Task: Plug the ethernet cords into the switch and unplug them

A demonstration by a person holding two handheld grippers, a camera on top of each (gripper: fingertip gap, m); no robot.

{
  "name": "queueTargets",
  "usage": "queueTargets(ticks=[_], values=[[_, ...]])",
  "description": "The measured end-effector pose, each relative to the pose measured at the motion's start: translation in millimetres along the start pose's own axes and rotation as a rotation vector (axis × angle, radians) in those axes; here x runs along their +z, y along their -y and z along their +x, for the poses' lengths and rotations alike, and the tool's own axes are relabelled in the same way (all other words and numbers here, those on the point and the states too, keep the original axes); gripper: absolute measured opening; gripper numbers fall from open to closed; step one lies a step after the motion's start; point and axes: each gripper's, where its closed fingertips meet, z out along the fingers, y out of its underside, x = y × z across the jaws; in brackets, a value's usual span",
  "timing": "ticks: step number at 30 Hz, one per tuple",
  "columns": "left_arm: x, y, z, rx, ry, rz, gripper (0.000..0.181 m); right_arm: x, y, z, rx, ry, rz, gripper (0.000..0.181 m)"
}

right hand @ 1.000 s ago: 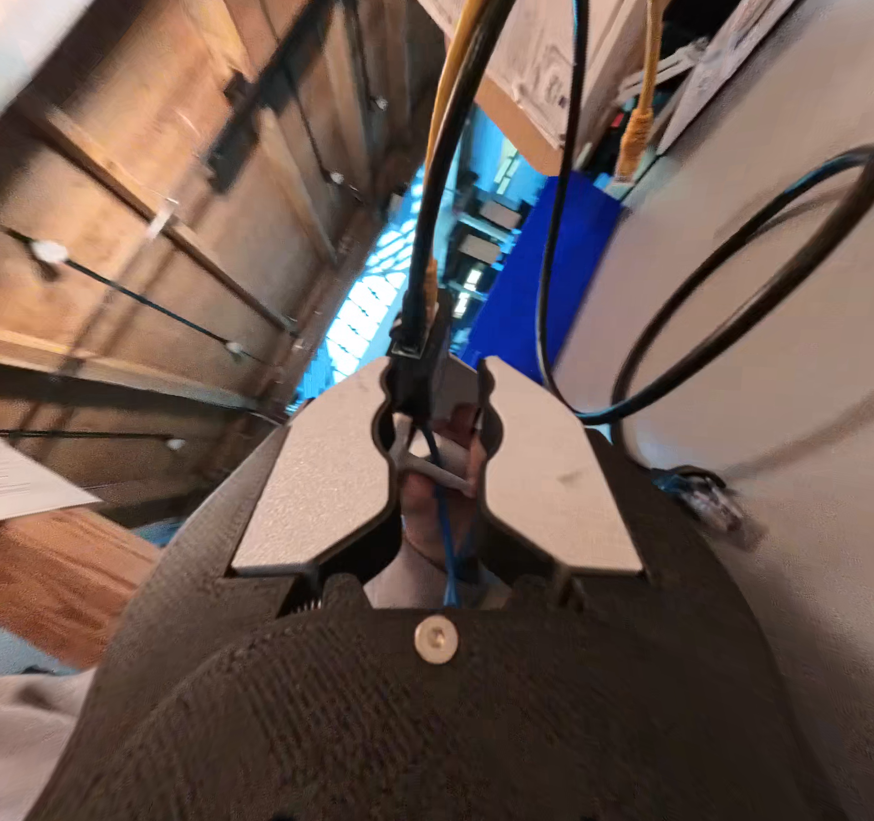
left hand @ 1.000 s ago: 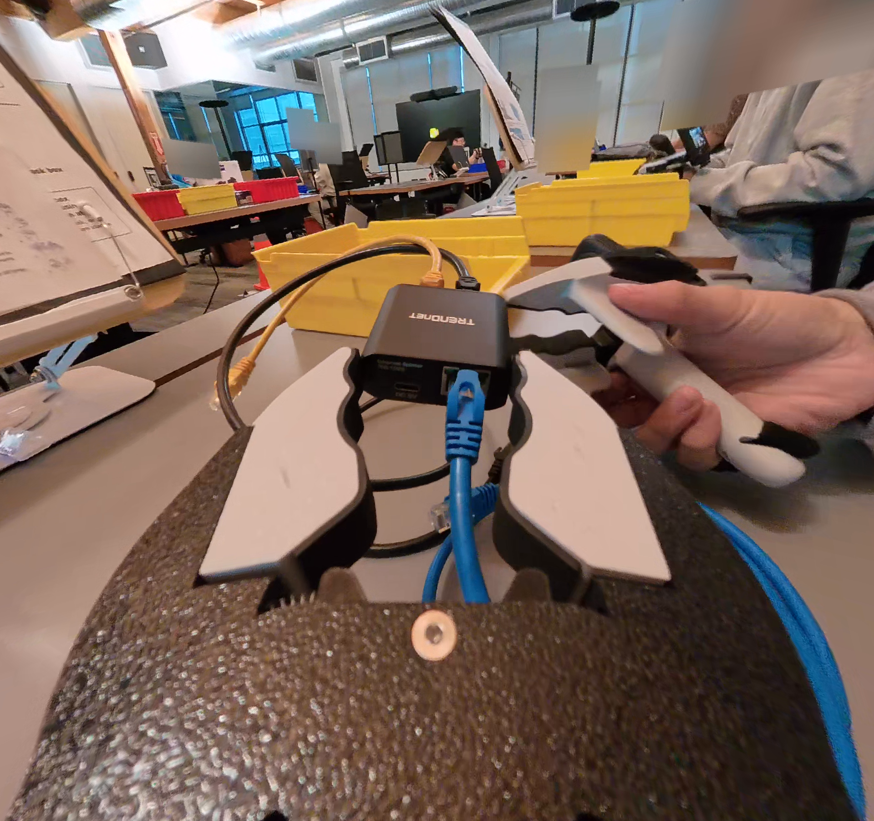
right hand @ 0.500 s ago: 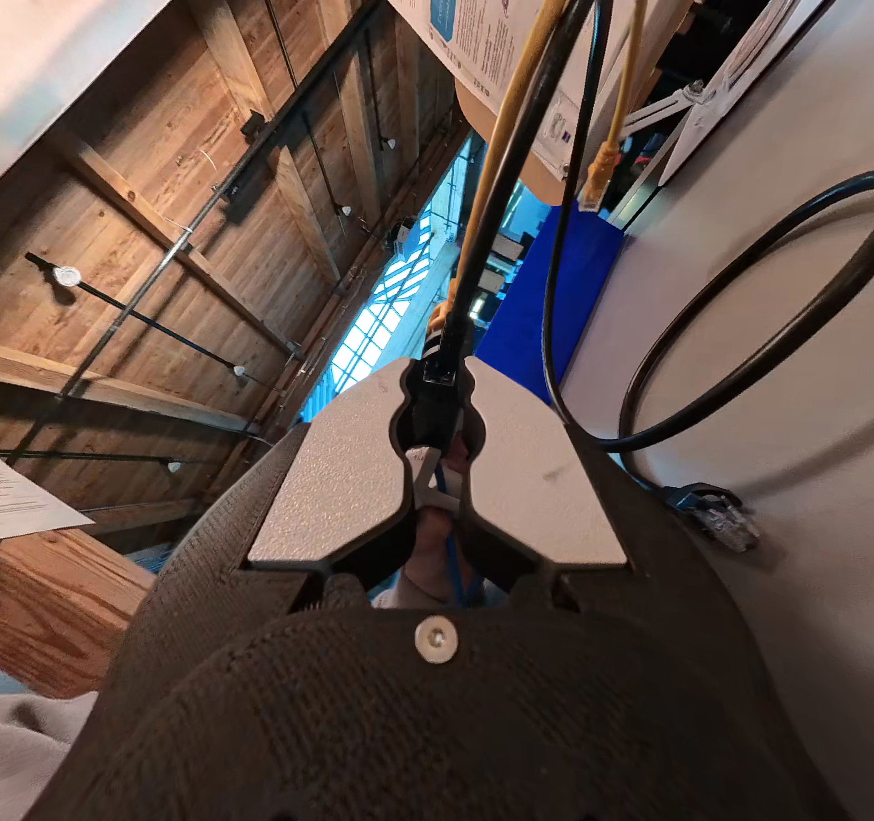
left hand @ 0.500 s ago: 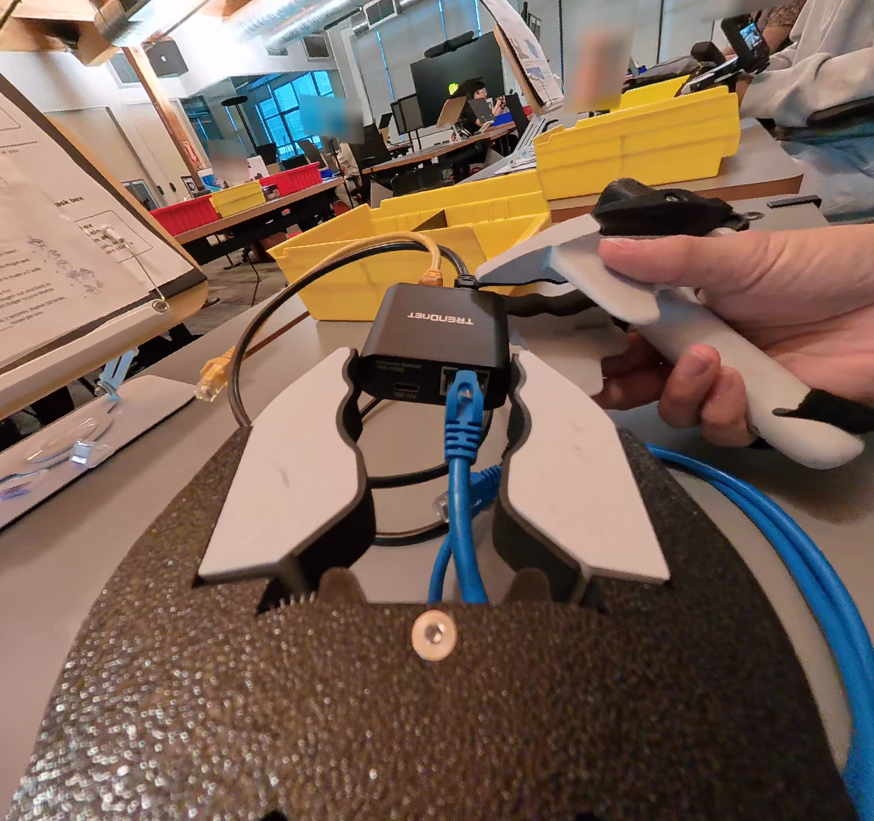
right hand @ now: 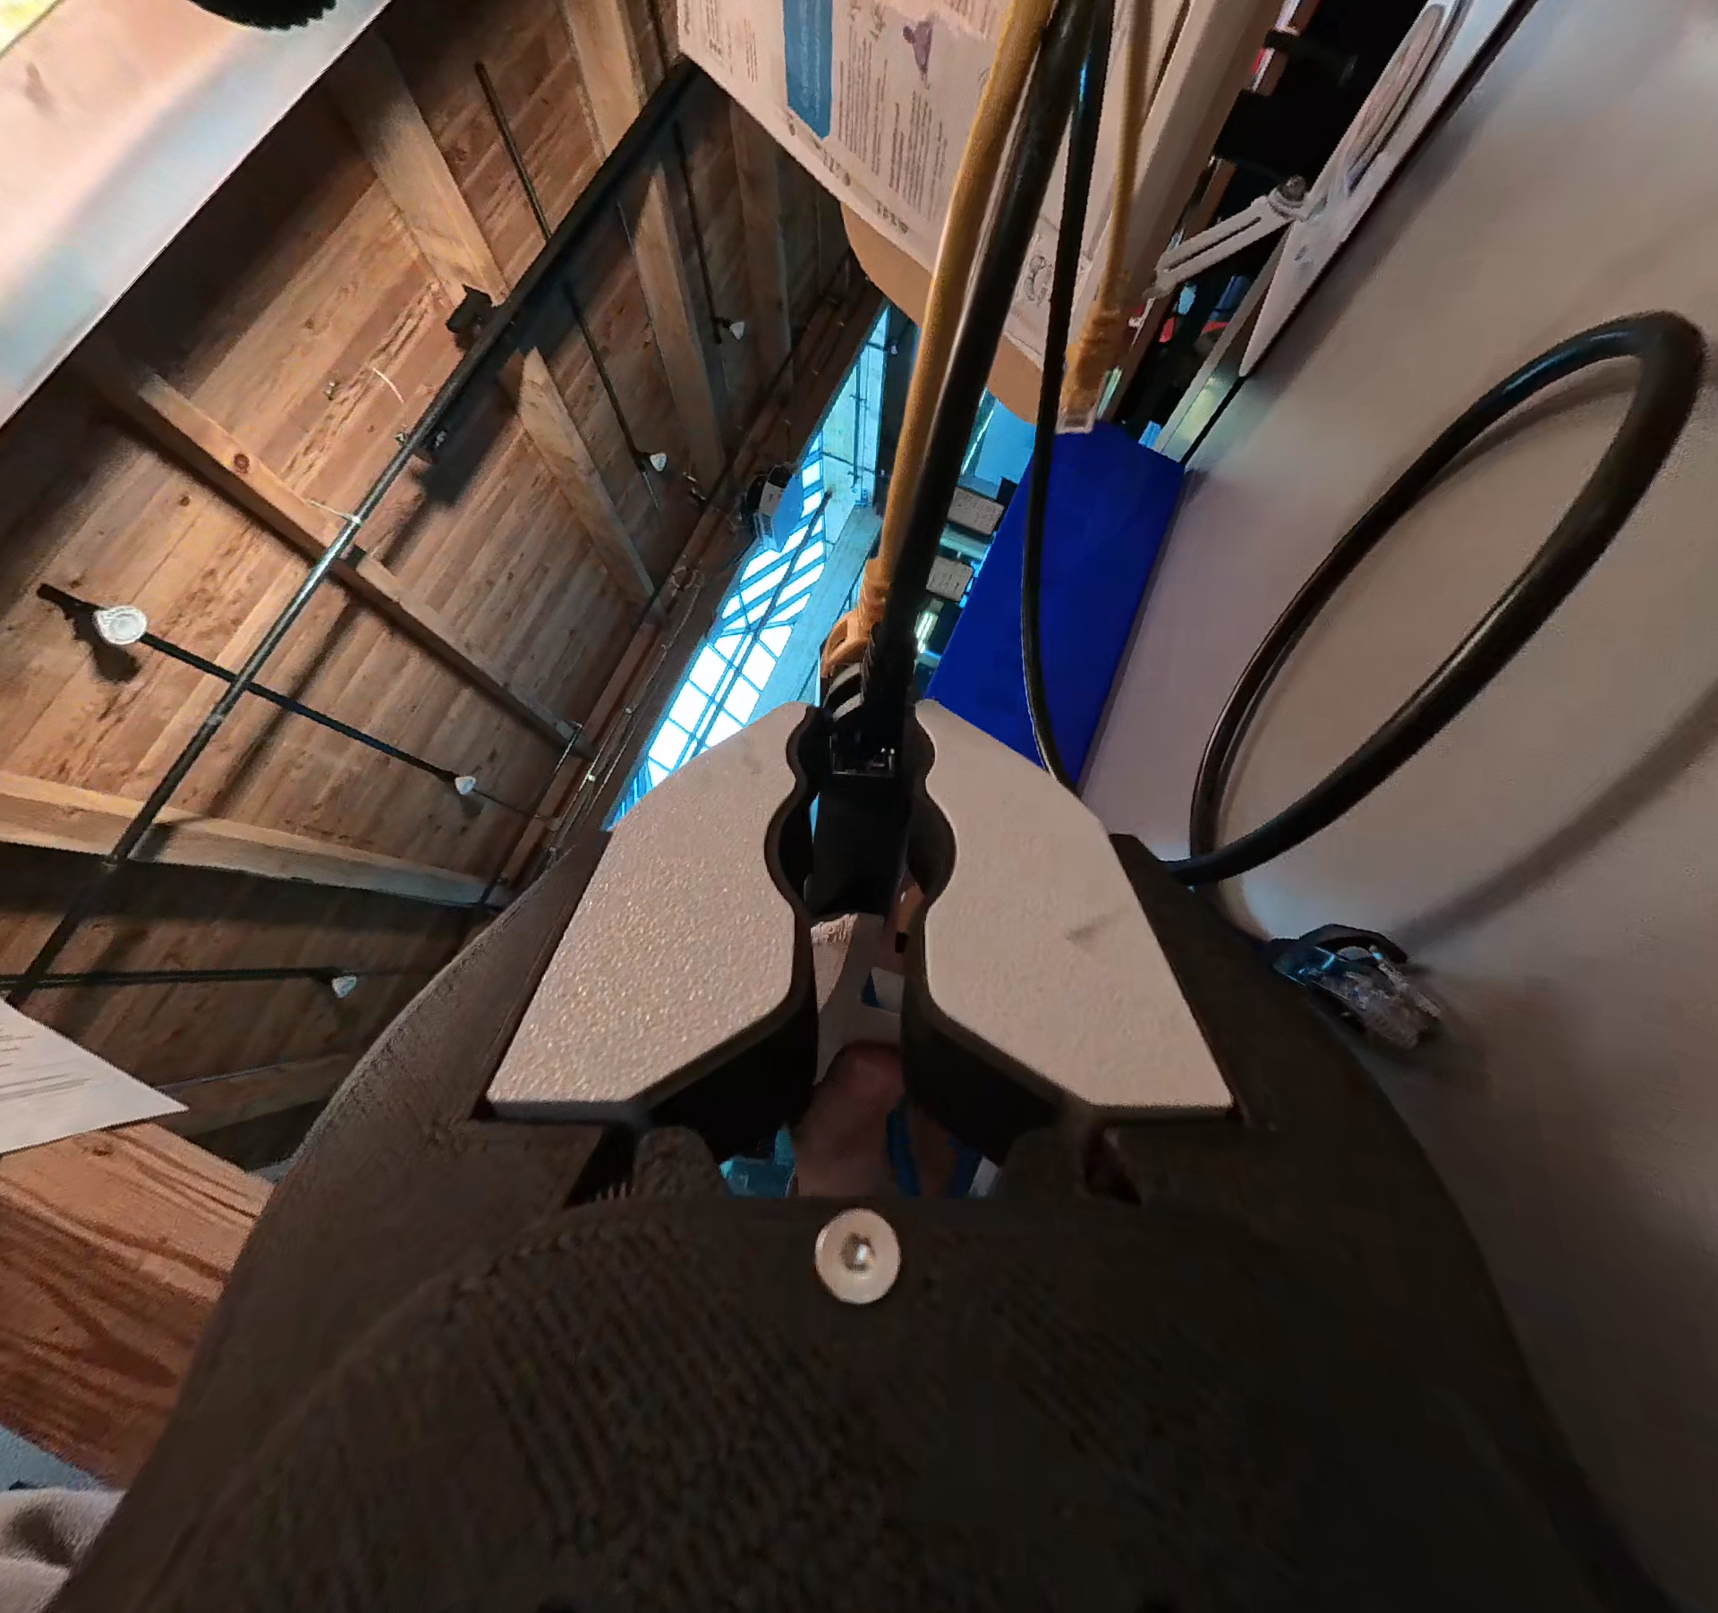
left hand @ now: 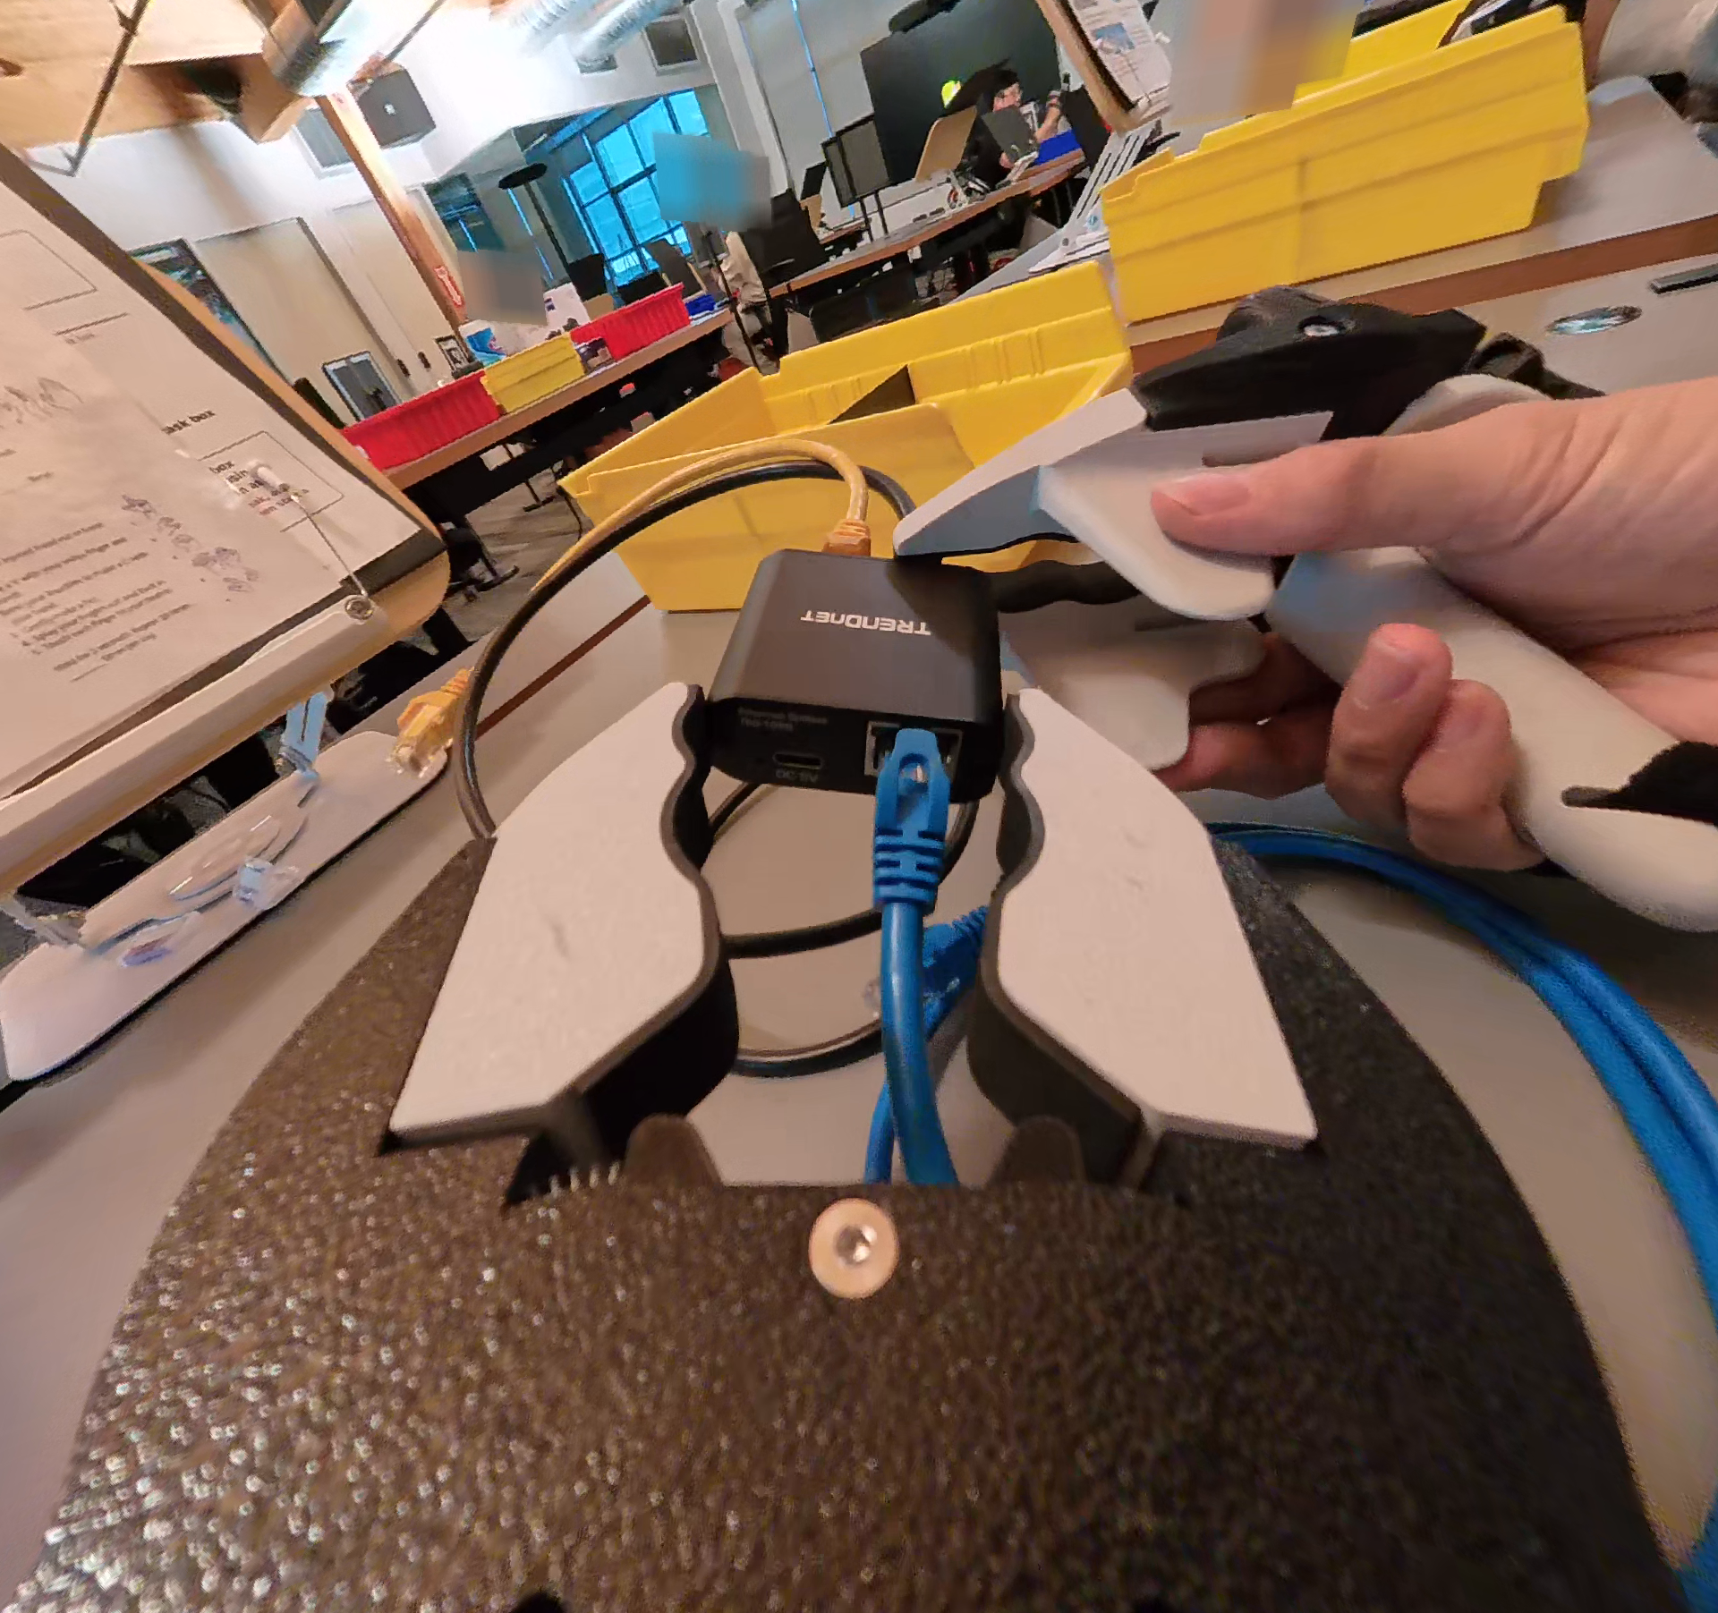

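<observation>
My left gripper (left hand: 851, 713) is shut on the sides of the black switch (left hand: 855, 639) and holds it just above the grey table (left hand: 186, 1150). A blue cord's plug (left hand: 906, 778) sits in the switch's front port. A yellow cord (left hand: 744, 462) and a black cord (left hand: 521, 611) enter its back. My right gripper (right hand: 860, 741), rolled on its side, is shut on the black cord's plug (right hand: 860, 764) at the back of the switch. Its upper finger (left hand: 1023, 472) lies over the switch's back right corner, with a hand on its handle.
The yellow cord's loose end (left hand: 428, 713) hangs at the left. Blue cord coils (left hand: 1580, 1011) lie at the right. A loose plug (right hand: 1348, 983) lies on the table. A document stand (left hand: 139, 499) is at the left. Yellow bins (left hand: 976, 379) stand behind the switch. Less than 4 cm separates the two grippers' tips.
My right gripper's jaws have closed from a wide gap onto the black cord's plug. My left gripper has kept its hold on the switch, with the blue cord still plugged in.
</observation>
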Motion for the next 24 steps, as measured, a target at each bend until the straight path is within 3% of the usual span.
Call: queueTargets(ticks=[19,24], values=[[3.3,-0.1,0.3,-0.006,0.044,-0.006,0.059,-2.1,5.1,1.2,0.020,0.009,0.056,0.015],[3.4,-0.6,0.3,-0.010,0.042,-0.006,0.059,-1.9,3.7,-0.1,-0.069,0.001,0.013,0.014]])
